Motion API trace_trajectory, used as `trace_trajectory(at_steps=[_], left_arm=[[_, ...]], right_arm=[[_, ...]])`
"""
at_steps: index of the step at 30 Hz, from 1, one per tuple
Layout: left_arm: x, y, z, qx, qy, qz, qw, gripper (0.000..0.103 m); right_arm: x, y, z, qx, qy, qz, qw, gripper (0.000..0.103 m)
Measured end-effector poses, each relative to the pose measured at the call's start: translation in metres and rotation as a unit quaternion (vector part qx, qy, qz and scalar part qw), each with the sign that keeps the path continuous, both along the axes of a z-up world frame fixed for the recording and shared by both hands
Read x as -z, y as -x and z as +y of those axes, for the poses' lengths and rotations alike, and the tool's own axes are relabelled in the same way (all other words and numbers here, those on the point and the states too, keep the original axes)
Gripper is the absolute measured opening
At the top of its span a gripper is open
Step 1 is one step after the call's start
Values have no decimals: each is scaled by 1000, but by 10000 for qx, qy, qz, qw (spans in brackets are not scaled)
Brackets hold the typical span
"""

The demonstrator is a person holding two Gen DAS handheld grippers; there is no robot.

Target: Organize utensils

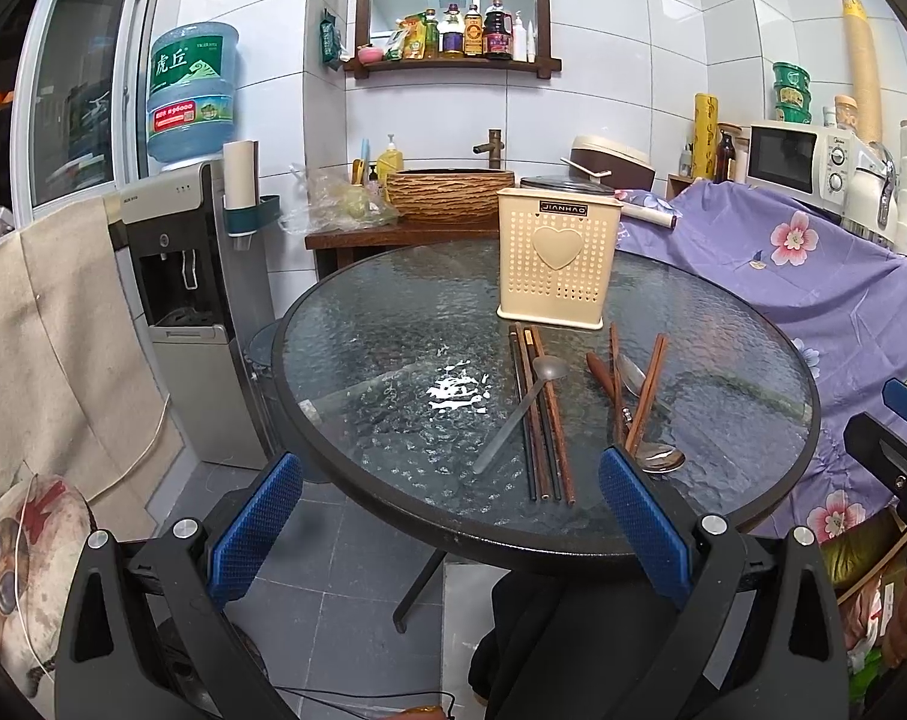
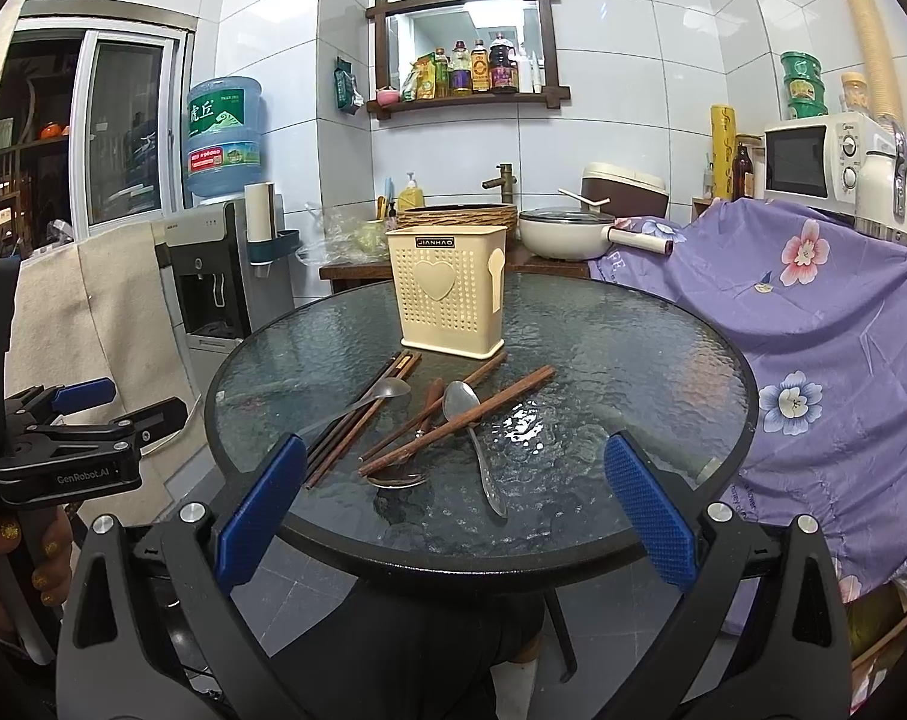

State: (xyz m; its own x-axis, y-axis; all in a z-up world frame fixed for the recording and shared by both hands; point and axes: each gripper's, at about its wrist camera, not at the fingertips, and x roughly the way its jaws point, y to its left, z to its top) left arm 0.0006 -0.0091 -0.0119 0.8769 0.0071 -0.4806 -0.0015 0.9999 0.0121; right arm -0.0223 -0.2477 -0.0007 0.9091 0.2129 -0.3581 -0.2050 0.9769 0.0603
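A cream perforated utensil holder [image 1: 558, 258] [image 2: 447, 294] stands upright at the back of the round glass table [image 1: 363, 324] [image 2: 603, 348]. In front of it lie several brown chopsticks [image 1: 549, 414] [image 2: 453, 420], a long grey spoon [image 1: 522, 408] [image 2: 363, 402], and metal spoons [image 1: 663, 459] [image 2: 474, 426]. My left gripper [image 1: 450, 522] is open and empty at the table's near edge. My right gripper [image 2: 453, 516] is open and empty, also at the near edge. The left gripper also shows at the left of the right wrist view [image 2: 87, 408].
A water dispenser [image 1: 189, 276] [image 2: 219, 264] stands left of the table. A purple flowered cloth [image 1: 801, 276] [image 2: 813, 330] covers furniture on the right, with a microwave [image 1: 801, 159] [image 2: 813, 156] behind. A wooden counter with a basin [image 1: 450, 195] and a pot [image 2: 564, 234] lies behind the table.
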Motion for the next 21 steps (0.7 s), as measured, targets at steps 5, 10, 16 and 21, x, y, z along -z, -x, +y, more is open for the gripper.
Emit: trace_trajectory(at_steps=[5, 10, 16, 21], left_arm=[[1, 0, -1, -2, -7, 10, 10000, 97], [1, 0, -1, 4, 3, 14, 10000, 97], [1, 0, -1, 4, 2, 22, 10000, 97], [1, 0, -2, 15, 2, 27, 10000, 97]], right_arm=[[1, 0, 0, 3, -4, 12, 10000, 98], [1, -1, 1, 7, -3, 19, 10000, 98], [1, -1, 1, -2, -8, 25, 10000, 98], [2, -3, 2, -4, -6, 38, 10000, 98]])
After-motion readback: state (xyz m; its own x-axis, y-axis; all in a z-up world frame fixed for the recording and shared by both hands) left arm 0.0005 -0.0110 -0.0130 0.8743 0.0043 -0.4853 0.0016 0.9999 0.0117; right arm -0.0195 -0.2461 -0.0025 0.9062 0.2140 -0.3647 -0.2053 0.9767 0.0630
